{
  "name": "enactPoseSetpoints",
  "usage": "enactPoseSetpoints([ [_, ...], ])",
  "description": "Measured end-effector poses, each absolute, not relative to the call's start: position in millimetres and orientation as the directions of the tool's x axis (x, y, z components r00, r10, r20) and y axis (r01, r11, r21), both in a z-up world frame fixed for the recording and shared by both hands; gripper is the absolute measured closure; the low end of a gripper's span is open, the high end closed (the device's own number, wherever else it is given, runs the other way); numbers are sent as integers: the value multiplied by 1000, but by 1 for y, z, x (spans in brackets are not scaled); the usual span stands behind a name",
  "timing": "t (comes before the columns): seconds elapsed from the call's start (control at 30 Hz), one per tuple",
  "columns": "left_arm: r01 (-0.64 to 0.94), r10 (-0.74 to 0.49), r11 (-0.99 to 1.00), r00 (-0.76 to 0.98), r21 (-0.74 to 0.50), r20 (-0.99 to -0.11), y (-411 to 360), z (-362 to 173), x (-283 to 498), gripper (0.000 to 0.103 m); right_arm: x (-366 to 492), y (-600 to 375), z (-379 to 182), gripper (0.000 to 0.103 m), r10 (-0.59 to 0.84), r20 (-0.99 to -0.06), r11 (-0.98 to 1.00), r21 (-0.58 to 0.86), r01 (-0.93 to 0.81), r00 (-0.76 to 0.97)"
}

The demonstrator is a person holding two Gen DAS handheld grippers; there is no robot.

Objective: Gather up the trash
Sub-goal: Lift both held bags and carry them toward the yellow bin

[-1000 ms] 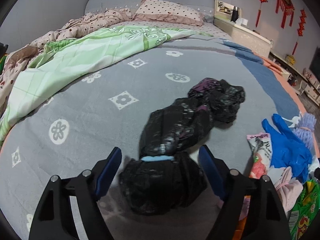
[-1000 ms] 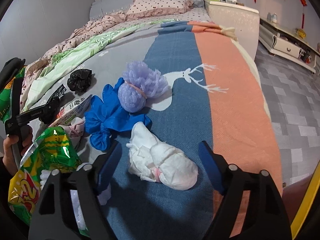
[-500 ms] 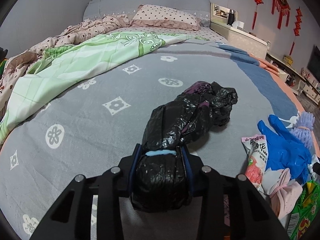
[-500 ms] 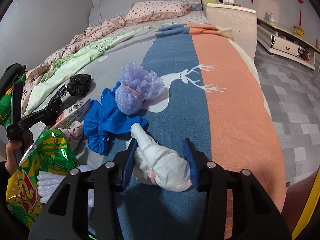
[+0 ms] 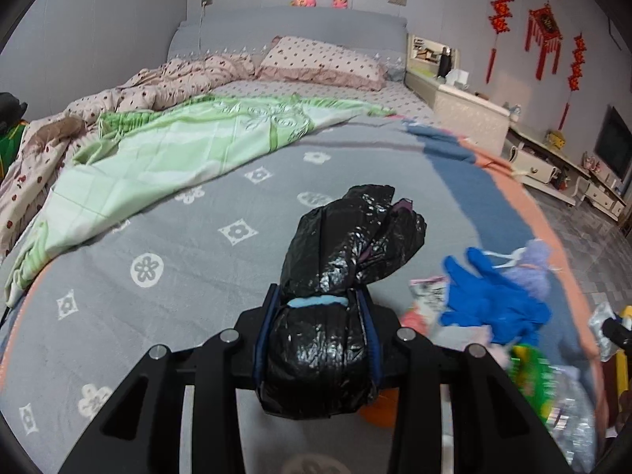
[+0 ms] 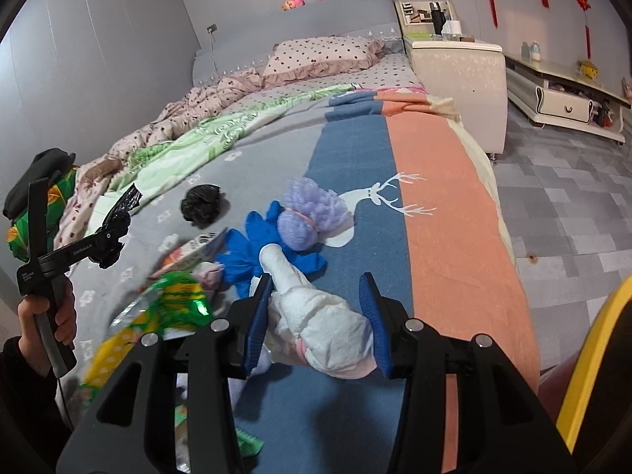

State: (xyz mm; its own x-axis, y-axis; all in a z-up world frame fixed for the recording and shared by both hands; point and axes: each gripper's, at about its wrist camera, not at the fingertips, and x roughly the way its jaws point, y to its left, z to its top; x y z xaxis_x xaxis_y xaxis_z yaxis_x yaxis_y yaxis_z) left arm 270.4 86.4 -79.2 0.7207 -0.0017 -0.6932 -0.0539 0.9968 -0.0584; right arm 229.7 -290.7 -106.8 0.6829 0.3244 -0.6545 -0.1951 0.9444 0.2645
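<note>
We hold two pieces of bedroom litter at once: our left gripper point(image 5: 316, 339) is clamped on a black plastic bag bundle point(image 5: 328, 296), its loose end flopping ahead of the fingers, while our right gripper point(image 6: 316, 320) pinches a white tissue wad point(image 6: 316, 316) — both look light, soft and crushable, best squeezed at their thick middles. More scraps lie just ahead on the bedspread point(image 6: 355, 166).
</note>
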Motion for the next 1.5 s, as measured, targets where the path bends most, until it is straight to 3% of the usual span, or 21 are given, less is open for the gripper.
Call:
enactPoseSetpoints([
  [0.47, 69, -98, 995, 808, -72, -582, 15, 14, 204, 67, 164, -334, 14, 60, 343, -534, 930, 311, -197, 773],
  [0.87, 236, -246, 968, 831, -84, -499, -75, 88, 176, 67, 114, -419, 95, 59, 214, -468, 952, 296, -76, 858],
  [1.5, 459, -439, 883, 732, -99, -521, -244, 88, 171, 67, 46, -548, 124, 59, -5, -446, 950, 278, 143, 895],
])
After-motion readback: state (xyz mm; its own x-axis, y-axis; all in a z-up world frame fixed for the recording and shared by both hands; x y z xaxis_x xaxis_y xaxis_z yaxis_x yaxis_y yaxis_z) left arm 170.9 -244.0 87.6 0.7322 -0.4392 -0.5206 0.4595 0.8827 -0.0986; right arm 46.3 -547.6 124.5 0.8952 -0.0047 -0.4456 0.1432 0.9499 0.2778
